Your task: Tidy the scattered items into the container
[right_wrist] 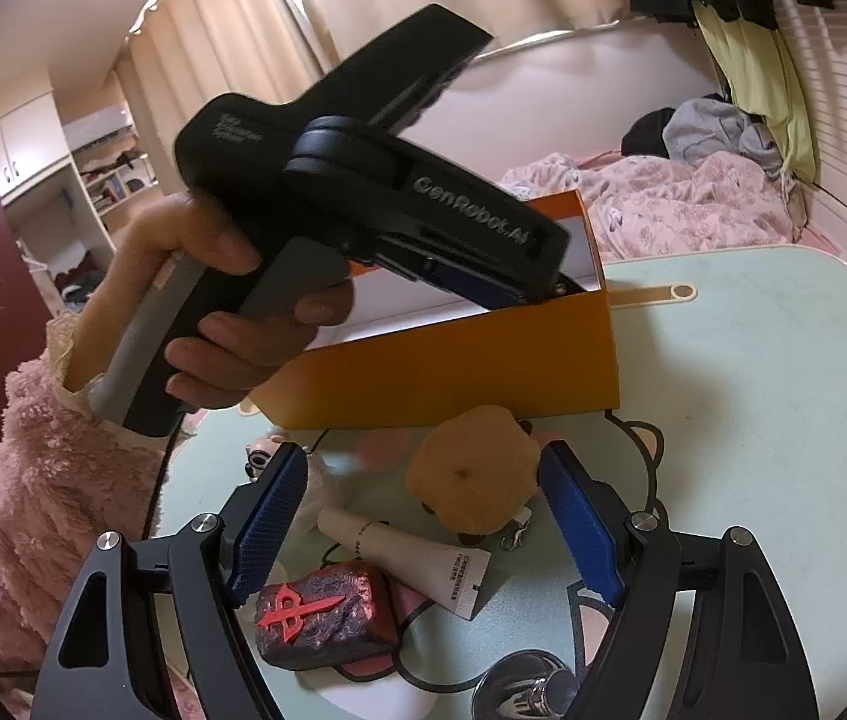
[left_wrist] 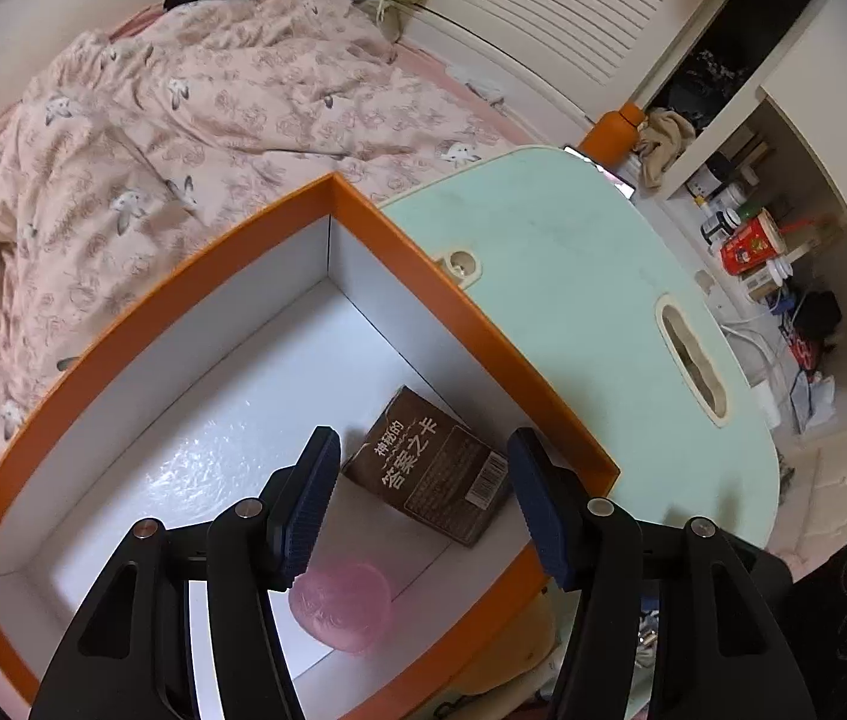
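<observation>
An orange box [left_wrist: 423, 264] with a white inside stands on the mint-green table [left_wrist: 573, 276]. Inside it lie a brown card box [left_wrist: 429, 468] and a pink translucent round thing [left_wrist: 342, 603]. My left gripper [left_wrist: 423, 441] hangs open over the box with nothing between its fingers. In the right wrist view a hand in a pink fluffy sleeve holds that left gripper [right_wrist: 534, 294], its tips dipping into the orange box [right_wrist: 453, 372]. My right gripper [right_wrist: 423, 456] stands open above a yellow plush [right_wrist: 474, 480], a white tube [right_wrist: 411, 558] and a dark red block [right_wrist: 324, 618].
A shiny metal object [right_wrist: 534, 690] and a small figurine [right_wrist: 258, 456] also lie on the table [right_wrist: 753, 330]. A bed with a pink quilt [left_wrist: 183, 120] borders the table's far side. Cluttered shelves [left_wrist: 747, 240] stand to the right.
</observation>
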A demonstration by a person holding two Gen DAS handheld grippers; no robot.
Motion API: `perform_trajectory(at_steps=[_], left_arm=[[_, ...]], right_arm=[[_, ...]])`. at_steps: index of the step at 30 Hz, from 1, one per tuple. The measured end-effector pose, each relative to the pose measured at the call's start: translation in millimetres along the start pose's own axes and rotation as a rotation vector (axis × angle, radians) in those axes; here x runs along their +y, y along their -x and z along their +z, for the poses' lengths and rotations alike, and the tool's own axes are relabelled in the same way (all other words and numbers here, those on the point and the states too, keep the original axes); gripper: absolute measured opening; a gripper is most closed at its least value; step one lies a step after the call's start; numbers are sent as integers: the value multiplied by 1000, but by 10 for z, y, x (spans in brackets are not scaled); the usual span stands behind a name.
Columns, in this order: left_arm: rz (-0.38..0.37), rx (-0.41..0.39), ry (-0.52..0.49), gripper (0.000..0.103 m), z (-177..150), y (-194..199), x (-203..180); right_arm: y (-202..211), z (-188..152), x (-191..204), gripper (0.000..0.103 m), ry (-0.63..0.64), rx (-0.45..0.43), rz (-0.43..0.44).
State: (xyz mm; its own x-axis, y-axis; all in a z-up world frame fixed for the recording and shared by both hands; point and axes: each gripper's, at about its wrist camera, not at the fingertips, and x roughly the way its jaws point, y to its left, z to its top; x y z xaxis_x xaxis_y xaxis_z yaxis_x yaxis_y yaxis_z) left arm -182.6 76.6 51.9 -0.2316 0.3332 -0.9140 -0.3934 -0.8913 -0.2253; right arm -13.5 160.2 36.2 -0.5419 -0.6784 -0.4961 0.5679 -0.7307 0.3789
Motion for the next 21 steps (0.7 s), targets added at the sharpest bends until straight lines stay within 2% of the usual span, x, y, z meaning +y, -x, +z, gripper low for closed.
perform_trajectory(at_steps=[3,5,16,18,20,21], left_arm=[[-57,33,47,61,22,-63,112],[-59,53,88,61,23,-129,196],[-40,28,78,61,-9,-118,152],[-36,22,72,60,-10,-120,158],[-64,16,77,49,-16,-116,170],[-69,11,85,48,-20,-110,180]], right_arm=[[-2,1,5,80,-3,2,2],[-1,1,-1,80,-2,1,3],[-4,9,-1,80,-3,-3,-2],[-3,11,-1,80,-4,-3,-2],[0,11,3,80,-5,-3,-2],[-1,11,5,80,-5,-2,-2]])
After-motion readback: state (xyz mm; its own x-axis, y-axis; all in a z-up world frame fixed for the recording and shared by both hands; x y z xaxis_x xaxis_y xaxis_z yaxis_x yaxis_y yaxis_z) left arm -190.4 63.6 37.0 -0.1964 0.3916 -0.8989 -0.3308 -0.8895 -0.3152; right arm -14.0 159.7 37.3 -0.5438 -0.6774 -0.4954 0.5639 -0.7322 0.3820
